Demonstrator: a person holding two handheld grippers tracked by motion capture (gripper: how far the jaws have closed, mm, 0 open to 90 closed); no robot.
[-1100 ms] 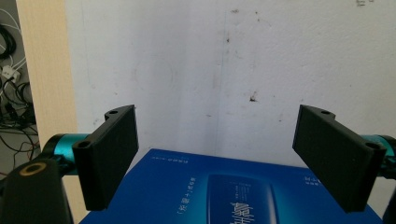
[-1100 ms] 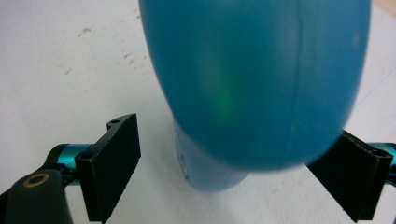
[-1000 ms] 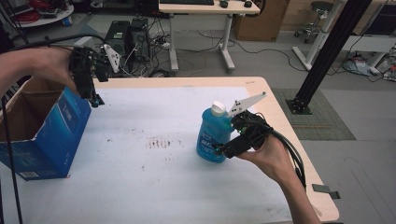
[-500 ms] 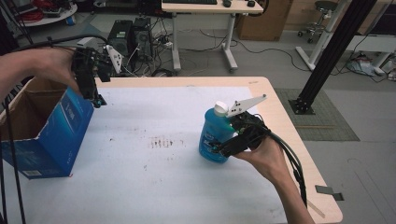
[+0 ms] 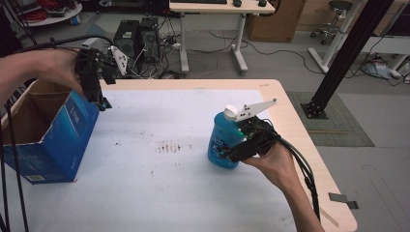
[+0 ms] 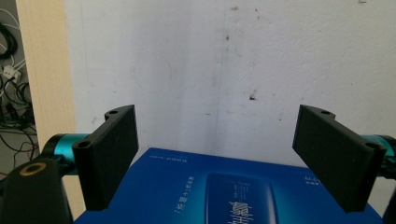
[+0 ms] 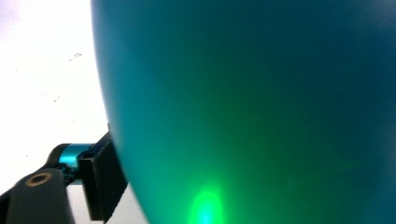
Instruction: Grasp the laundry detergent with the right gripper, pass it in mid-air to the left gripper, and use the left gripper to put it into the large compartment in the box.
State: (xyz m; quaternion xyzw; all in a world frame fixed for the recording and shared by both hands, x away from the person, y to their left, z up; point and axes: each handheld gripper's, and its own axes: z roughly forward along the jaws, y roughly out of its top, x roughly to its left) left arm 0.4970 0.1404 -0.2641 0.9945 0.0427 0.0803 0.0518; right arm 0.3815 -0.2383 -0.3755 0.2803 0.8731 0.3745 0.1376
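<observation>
My right gripper [image 5: 231,151] clamps the blue bottle [image 5: 223,140] upright near the table [image 5: 290,125] edge; left gripper [image 5: 100,100], jaws apart, hangs over the box [image 5: 72,128] rim.

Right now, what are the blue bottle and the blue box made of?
The blue bottle looks like see-through plastic: light glows green through its smooth wall in the right gripper view. The blue box looks like cardboard: brown inside, glossy blue print outside.
</observation>
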